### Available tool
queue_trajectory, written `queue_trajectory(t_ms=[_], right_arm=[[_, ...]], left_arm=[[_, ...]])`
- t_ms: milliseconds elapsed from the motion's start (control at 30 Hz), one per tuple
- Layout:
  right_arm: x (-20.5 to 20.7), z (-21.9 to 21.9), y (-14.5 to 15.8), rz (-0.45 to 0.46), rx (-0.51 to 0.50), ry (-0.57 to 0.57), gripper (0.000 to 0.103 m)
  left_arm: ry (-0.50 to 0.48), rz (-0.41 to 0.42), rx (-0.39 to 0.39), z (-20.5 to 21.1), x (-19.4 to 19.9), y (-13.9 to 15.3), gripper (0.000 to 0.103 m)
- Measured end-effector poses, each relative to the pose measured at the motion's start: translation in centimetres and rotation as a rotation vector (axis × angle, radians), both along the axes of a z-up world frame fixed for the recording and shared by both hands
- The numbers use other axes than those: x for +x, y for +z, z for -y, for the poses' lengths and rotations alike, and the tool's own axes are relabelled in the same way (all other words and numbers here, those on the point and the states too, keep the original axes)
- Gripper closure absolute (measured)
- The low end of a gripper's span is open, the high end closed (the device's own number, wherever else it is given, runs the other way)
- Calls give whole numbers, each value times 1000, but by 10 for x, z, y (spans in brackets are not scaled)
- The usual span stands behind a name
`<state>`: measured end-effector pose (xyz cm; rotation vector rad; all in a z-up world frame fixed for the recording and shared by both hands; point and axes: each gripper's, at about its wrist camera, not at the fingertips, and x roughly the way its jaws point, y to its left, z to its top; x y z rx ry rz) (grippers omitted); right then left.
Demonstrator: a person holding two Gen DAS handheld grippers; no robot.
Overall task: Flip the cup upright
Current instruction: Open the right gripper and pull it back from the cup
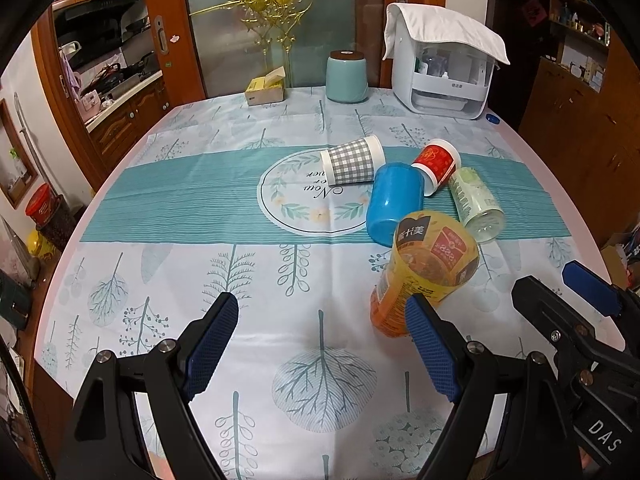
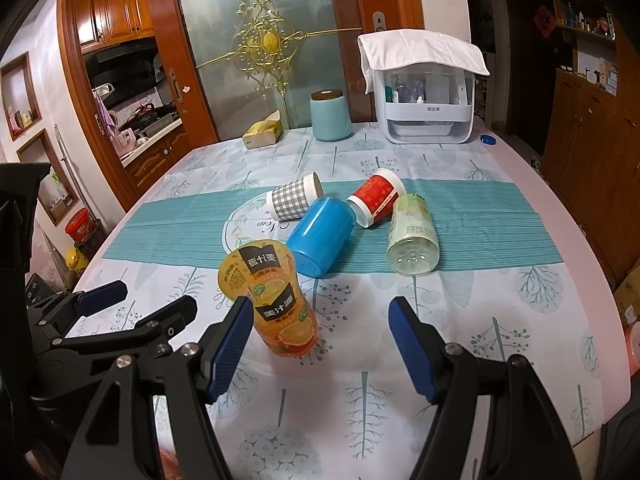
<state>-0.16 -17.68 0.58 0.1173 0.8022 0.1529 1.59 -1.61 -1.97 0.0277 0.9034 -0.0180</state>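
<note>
Right wrist view: orange juice cup [image 2: 276,300] stands upright on the tablecloth [image 2: 500,320], just off the right gripper's [image 2: 322,312] left pad, jaws spread wide, nothing held. Left gripper [image 1: 322,312] is also released and hovers beside the same cup. Behind it, gingham cup [image 2: 294,200], blue cup [image 2: 320,236], red cup [image 2: 374,198] and clear cup [image 2: 412,236] lie on their sides, clustered.

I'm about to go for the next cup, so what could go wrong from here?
The orange juice cup stands close beside the right hand-held gripper; a sideways swing could topple it. The blue cup, checked cup, red cup and clear green bottle lie bunched together, so lifting one may send its neighbours rolling. The left hand-held gripper sits close by, so the two could collide.
</note>
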Motion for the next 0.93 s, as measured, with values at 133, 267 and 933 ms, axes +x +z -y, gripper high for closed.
queue_trajectory(t_ms=[133,267,933], right_arm=[[2,0,-3,-6,-1,0,32],[3,0,-4,-10,0,1,32],[5,-3,-10,-22,2,5,32]], left_arm=[[2,-8,1,0,2,-3,19],[2,-10,3,0,3,-4,19],[7,-31,5,-5,4,-12,19]])
